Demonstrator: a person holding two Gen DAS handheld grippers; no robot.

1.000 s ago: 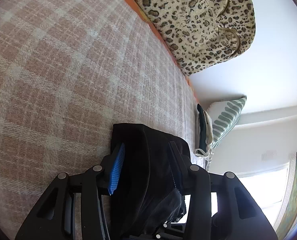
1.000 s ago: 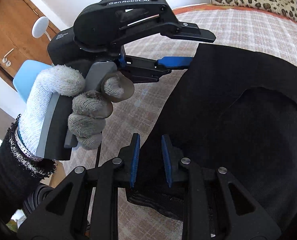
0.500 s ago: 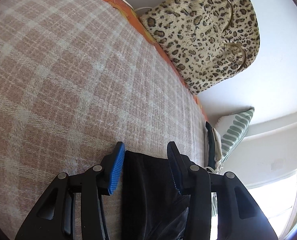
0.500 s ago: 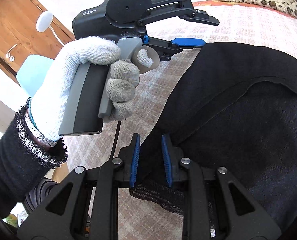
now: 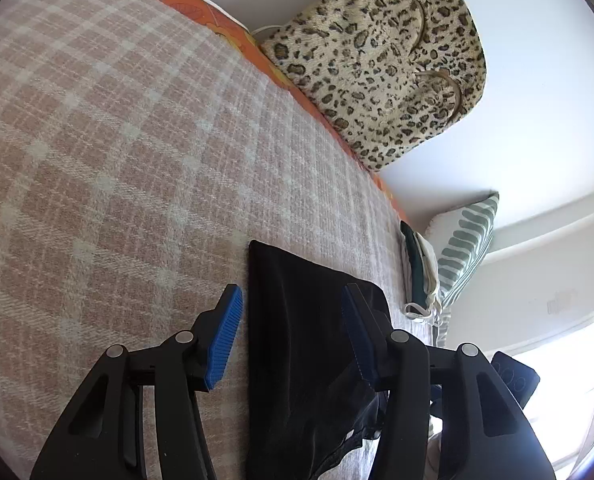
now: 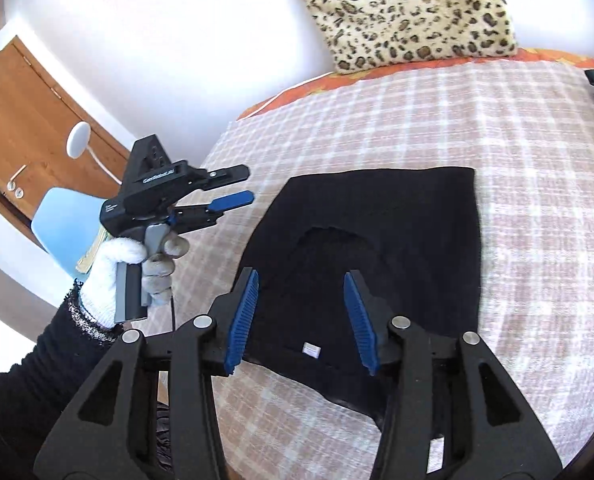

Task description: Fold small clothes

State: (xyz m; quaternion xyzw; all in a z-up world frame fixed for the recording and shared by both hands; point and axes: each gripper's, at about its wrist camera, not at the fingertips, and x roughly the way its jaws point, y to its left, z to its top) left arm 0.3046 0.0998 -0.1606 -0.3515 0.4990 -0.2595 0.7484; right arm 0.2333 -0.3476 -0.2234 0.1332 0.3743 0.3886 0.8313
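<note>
A black garment (image 6: 377, 248) lies folded flat on a bed's checked blanket (image 6: 517, 160), both tools released above it and holding nothing. The right tool (image 6: 301, 312) hovers with its blue pads spread wide over the garment's near edge, where a small white label (image 6: 312, 349) shows. The left tool (image 6: 237, 196), gripped in a white-gloved hand (image 6: 137, 264), hangs off to the right tool's left, clear of the cloth, its pads apart; from its own camera the left tool (image 5: 293, 332) has the garment's folded edge just ahead, between its fingers.

The risk from here, as it looks: the fold is loose and unweighted, and a thin, lacy-looking edge trails toward the left tool (image 5: 349, 432). A pad coming down to press or re-grip could catch only the top layer and drag the fold open, or snag that thin trim. The blanket's rough weave could also hold the bottom layer back while the top slides, skewing the edges.

Counted: two tools, four blue pads, one black garment, one label, one gloved hand in view. Beyond the tools, one leopard-print bag (image 5: 381, 64) against the wall, one striped cushion (image 5: 469, 248), a small stack of other folded things (image 5: 417, 272) beside it. To the left, one blue chair (image 6: 63, 228) and one wooden door (image 6: 29, 120).
</note>
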